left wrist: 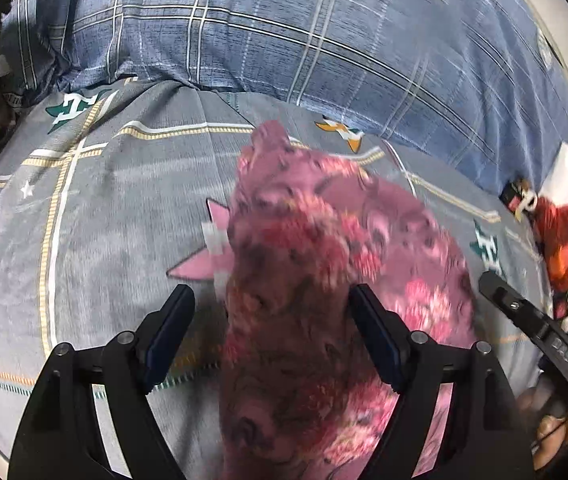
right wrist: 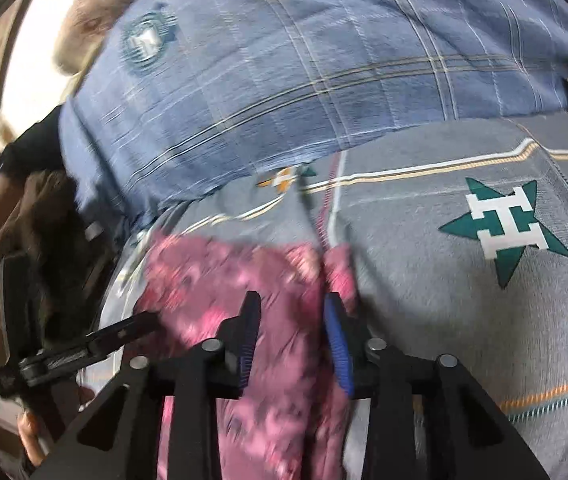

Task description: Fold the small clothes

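Note:
A pink flowered garment (left wrist: 315,240) lies bunched on the grey bed sheet (left wrist: 124,220), blurred. It runs between the fingers of my left gripper (left wrist: 271,290), which stands wide open; sheet shows between the left finger and the cloth. In the right wrist view the same garment (right wrist: 212,272) passes under and between the fingers of my right gripper (right wrist: 292,295). Those jaws stand a narrow way apart, with both blue pads bare. Each gripper shows in the other's view: a right finger (left wrist: 523,316) at the cloth's right edge, a left finger (right wrist: 124,332) at its left edge.
A blue plaid duvet (left wrist: 323,40) is heaped along the far side of the bed (right wrist: 303,60). Red and white things (left wrist: 563,240) lie at the right end. Dark clothing (right wrist: 36,220) sits at the left. A green star print (right wrist: 503,228) marks the sheet.

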`<state>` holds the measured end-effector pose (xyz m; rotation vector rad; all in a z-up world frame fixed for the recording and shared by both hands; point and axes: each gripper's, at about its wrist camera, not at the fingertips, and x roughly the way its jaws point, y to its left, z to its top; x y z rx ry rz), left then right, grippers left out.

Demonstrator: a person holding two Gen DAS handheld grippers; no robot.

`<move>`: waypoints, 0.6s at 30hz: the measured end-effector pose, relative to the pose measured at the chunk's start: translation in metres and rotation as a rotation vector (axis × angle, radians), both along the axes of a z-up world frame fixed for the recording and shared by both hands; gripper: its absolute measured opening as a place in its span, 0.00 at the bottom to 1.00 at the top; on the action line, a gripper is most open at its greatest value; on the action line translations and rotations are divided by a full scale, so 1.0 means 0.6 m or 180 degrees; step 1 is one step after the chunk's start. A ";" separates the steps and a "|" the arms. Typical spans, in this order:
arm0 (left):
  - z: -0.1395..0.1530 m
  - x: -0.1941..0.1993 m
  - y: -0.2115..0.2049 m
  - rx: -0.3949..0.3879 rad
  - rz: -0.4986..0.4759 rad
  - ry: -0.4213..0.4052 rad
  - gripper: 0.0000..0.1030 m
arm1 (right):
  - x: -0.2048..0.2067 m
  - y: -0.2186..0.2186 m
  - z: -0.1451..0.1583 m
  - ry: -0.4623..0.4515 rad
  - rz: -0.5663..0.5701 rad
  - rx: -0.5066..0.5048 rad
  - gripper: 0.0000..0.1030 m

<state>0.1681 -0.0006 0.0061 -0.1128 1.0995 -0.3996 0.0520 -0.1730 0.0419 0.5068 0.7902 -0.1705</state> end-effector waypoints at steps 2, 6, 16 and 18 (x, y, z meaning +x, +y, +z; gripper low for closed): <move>0.001 0.018 -0.007 -0.0035 0.0010 0.0079 0.79 | 0.033 -0.001 -0.019 0.0172 0.0136 0.0062 0.32; 0.004 0.043 -0.026 0.0085 0.0072 -0.0022 0.79 | 0.039 0.001 -0.014 -0.0036 0.0052 -0.0022 0.04; 0.017 0.024 0.012 0.0058 -0.0006 0.0047 0.79 | -0.024 0.009 0.020 -0.0140 0.0435 0.0150 0.17; 0.021 -0.015 0.029 0.0059 -0.0018 -0.0029 0.79 | -0.041 0.033 0.015 -0.0128 0.0714 0.0205 0.28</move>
